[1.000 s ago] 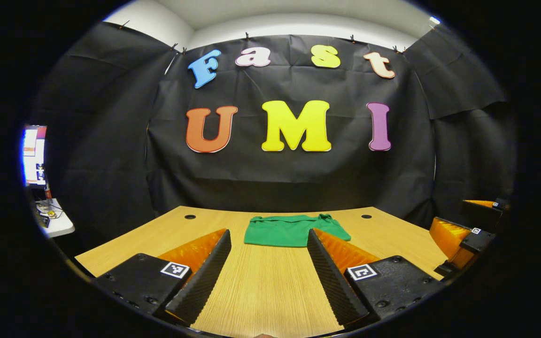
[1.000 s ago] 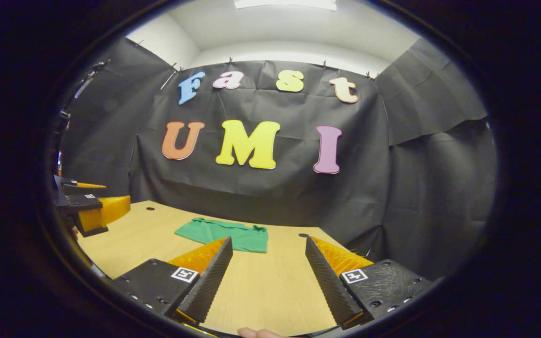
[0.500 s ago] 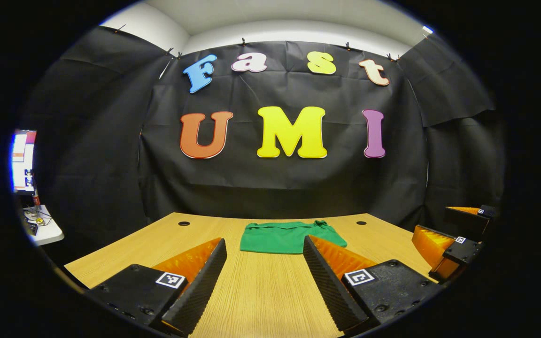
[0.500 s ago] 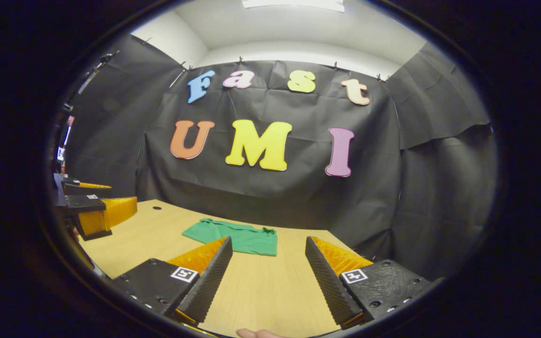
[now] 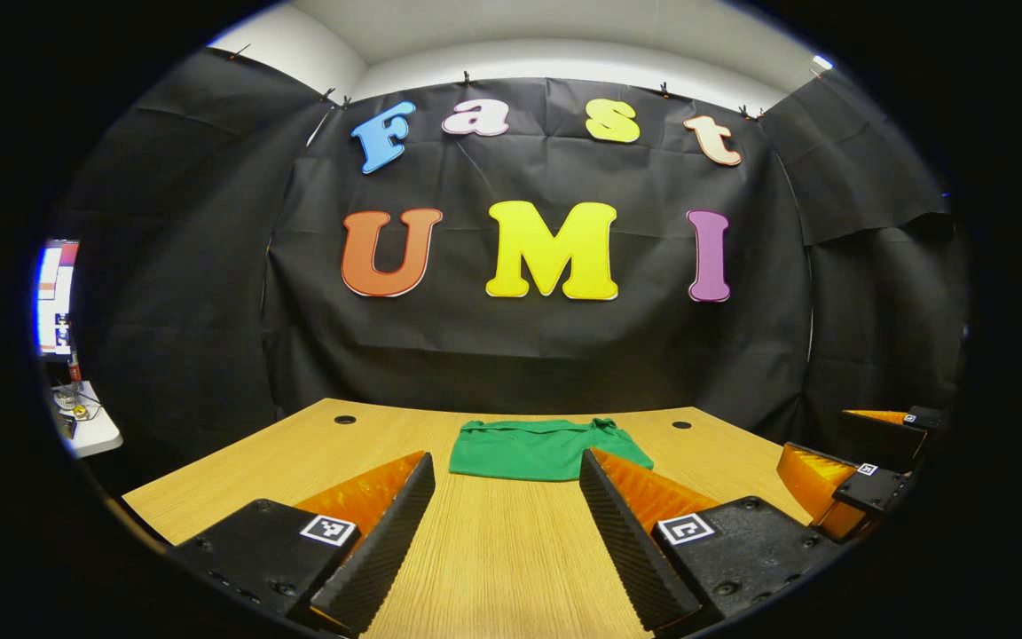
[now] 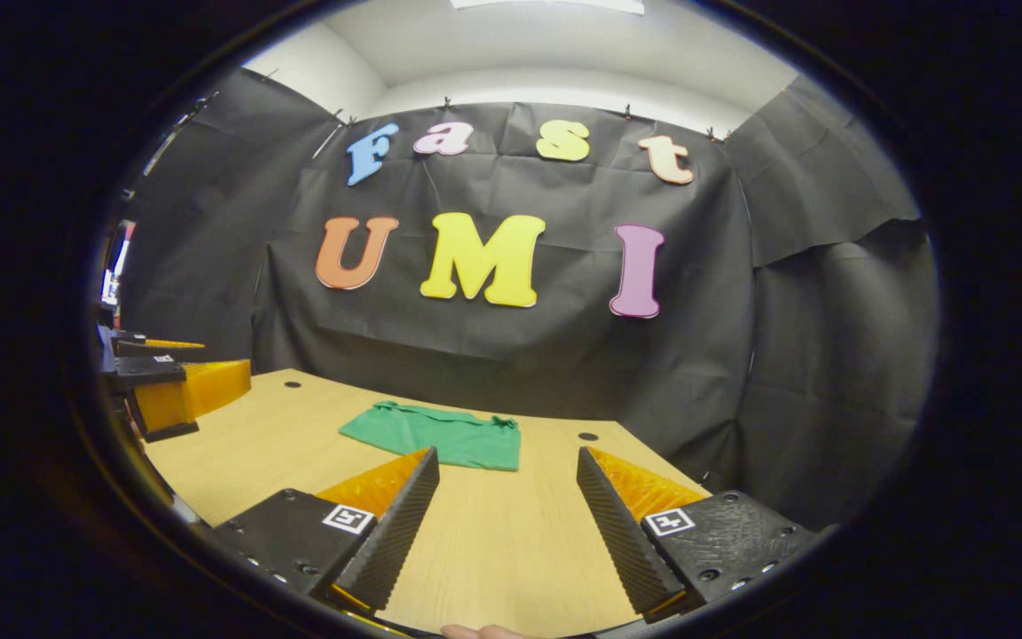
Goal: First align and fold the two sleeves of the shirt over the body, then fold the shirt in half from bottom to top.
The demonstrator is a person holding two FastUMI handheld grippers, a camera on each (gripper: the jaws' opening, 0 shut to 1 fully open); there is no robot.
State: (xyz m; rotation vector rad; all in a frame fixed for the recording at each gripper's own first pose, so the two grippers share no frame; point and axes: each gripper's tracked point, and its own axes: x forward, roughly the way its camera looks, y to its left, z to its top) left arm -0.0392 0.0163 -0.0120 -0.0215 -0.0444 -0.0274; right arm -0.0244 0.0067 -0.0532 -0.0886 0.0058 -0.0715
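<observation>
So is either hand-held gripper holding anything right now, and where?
Nothing. The left hand-held gripper and right hand-held gripper are open; the shirt lies folded ahead.

Wooden table (image 5: 493, 550), black cloth walls (image 5: 174, 266)

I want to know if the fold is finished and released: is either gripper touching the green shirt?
Apart. In the right gripper view, bare table lies between the right gripper and the shirt; the left gripper hangs off to the side.
</observation>
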